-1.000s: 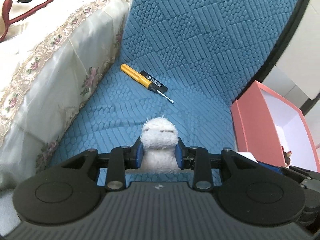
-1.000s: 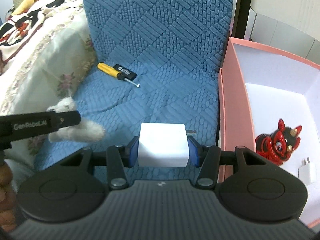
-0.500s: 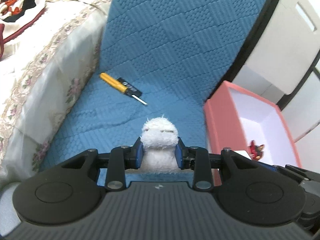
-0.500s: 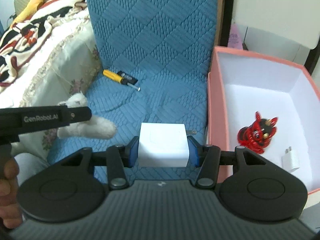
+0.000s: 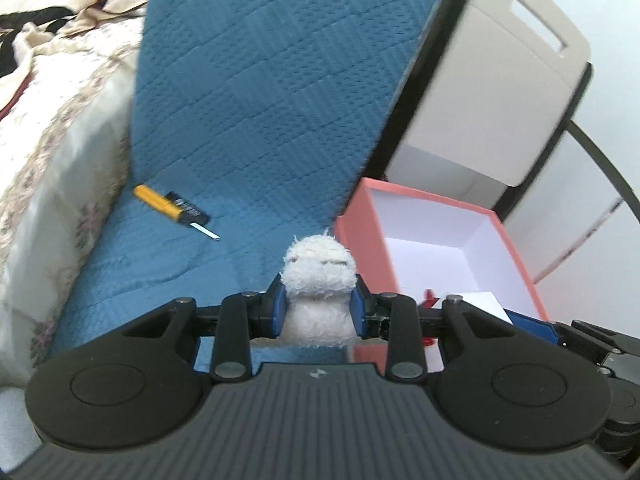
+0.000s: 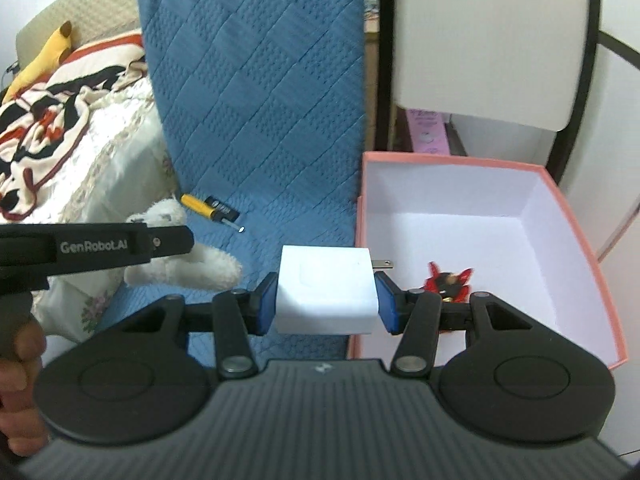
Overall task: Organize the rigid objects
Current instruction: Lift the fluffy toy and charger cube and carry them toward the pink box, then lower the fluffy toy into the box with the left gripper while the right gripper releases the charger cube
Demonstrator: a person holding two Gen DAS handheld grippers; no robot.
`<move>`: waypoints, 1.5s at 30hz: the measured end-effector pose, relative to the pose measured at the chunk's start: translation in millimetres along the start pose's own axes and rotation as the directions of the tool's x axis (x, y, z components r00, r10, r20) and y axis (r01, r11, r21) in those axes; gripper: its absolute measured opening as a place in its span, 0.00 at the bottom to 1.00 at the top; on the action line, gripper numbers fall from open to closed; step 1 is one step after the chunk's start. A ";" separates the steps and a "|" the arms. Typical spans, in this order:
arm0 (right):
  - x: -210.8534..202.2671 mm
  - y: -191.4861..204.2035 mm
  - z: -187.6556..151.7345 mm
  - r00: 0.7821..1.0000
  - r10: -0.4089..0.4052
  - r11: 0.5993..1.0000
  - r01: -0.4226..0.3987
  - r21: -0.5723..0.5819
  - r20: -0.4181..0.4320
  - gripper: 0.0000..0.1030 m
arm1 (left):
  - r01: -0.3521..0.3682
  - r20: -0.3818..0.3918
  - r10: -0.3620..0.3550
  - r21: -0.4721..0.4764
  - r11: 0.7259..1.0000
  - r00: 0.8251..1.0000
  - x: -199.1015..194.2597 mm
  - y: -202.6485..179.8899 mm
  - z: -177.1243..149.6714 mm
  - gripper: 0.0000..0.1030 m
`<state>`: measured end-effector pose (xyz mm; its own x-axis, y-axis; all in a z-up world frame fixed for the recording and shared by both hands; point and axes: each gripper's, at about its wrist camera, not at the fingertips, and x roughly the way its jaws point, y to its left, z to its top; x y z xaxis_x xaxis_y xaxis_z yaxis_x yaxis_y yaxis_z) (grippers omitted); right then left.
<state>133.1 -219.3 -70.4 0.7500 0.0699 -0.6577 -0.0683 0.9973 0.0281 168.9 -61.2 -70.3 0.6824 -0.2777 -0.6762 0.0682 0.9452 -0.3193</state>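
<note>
Charger [image 6: 326,290] over box rim [image 6: 358,216] (tong-held)

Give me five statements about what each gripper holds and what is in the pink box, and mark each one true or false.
1. The left gripper is shut on a white plush toy. True.
2. The right gripper is open with nothing in it. False: it is shut on a white charger block whose metal prongs point toward the pink box.
3. A red figurine lies inside the pink box. True.
4. The yellow-handled screwdriver is inside the box. False: it lies on the blue quilted cover, beside a black card.
5. The box has its lid on. False: it is open, its white interior showing.
</note>
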 end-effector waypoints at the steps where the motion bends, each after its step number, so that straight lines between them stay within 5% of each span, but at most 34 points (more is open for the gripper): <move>1: -3.5 -4.1 0.3 1.000 -0.004 1.000 0.004 0.005 0.005 0.51 | 0.009 0.001 -0.009 0.007 1.000 1.000 -0.3 -5.7 -0.2 0.36; 24: -39.0 -125.2 -10.2 0.992 -0.111 0.985 0.103 0.138 0.054 0.51 | 0.098 -0.028 -0.096 0.103 0.990 0.995 34.9 -135.8 -16.6 0.36; 45: 61.1 -198.4 -62.1 0.976 -0.091 0.974 0.128 0.186 -0.195 0.52 | 0.085 -0.260 -0.057 0.098 0.992 0.964 151.0 -165.9 -55.2 0.36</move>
<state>151.7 -414.4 -162.9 0.6101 -0.0276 -0.7918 0.1523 0.9848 0.0830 220.4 -269.4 -156.1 0.4651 -0.3657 -0.8062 0.1970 0.9306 -0.3085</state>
